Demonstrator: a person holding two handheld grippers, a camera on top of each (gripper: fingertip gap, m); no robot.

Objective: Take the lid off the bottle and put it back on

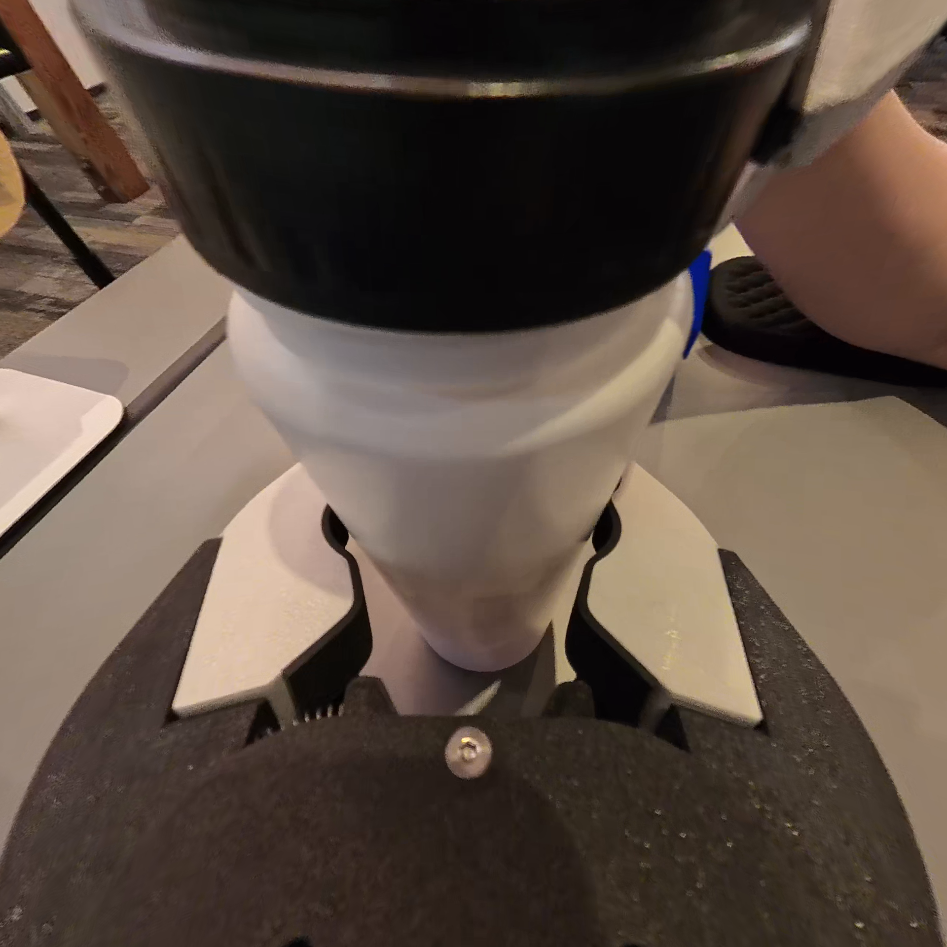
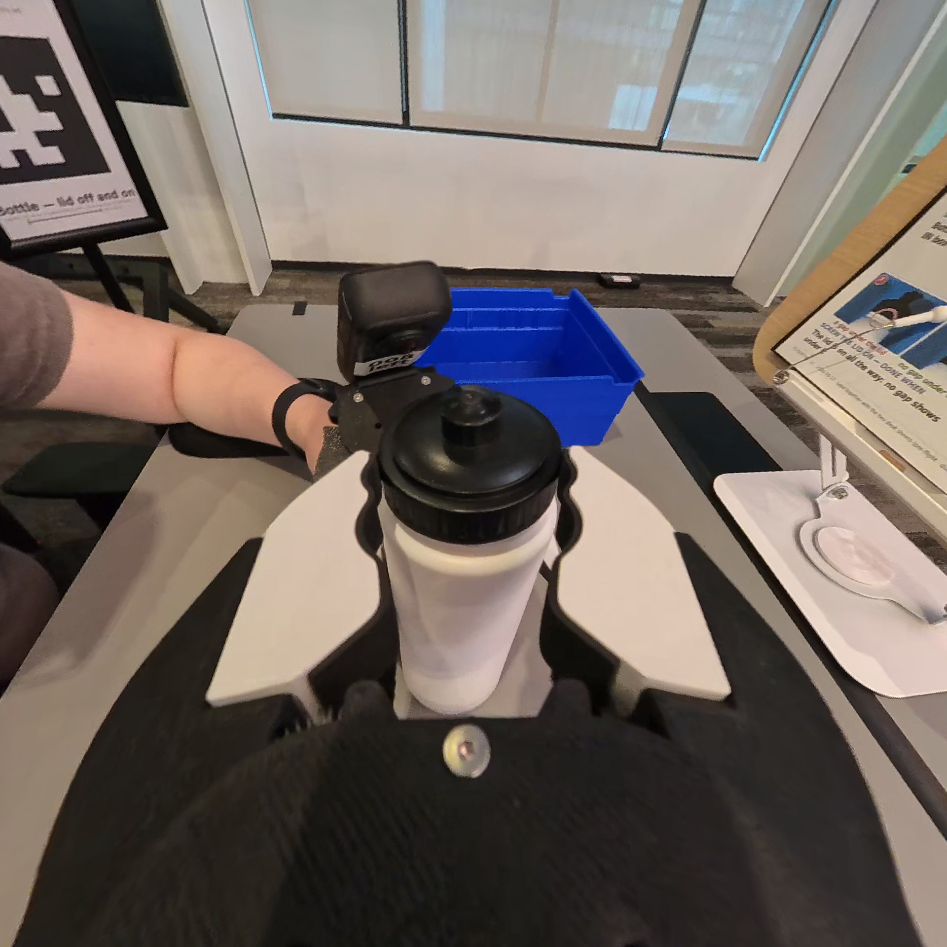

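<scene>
White bottle (image 2: 461, 604) upright on the grey desk (image 2: 153, 538), black lid (image 2: 469, 476) seated on it, spout on top. Right gripper (image 2: 469, 505): jaws clenched around the lid's ribbed rim, one pad on each side, bottle body hanging between the fingers below. Left gripper (image 1: 469, 533): jaws closed on the white body, well under the lid; the bottle (image 1: 451, 461) fills the gap between its fingers, lid (image 1: 440, 194) looming above them, blurred. In the right wrist view the left gripper (image 2: 379, 405) sits just behind-left of the lid, its fingertips hidden by the bottle, a person's forearm (image 2: 205, 384) behind it. Beyond the right jaws: blue bin (image 2: 533, 358), open, just behind the lid. Right of the jaws: white stand base (image 2: 820, 589) carrying an instruction sheet. Nothing between jaws and bottle.
</scene>
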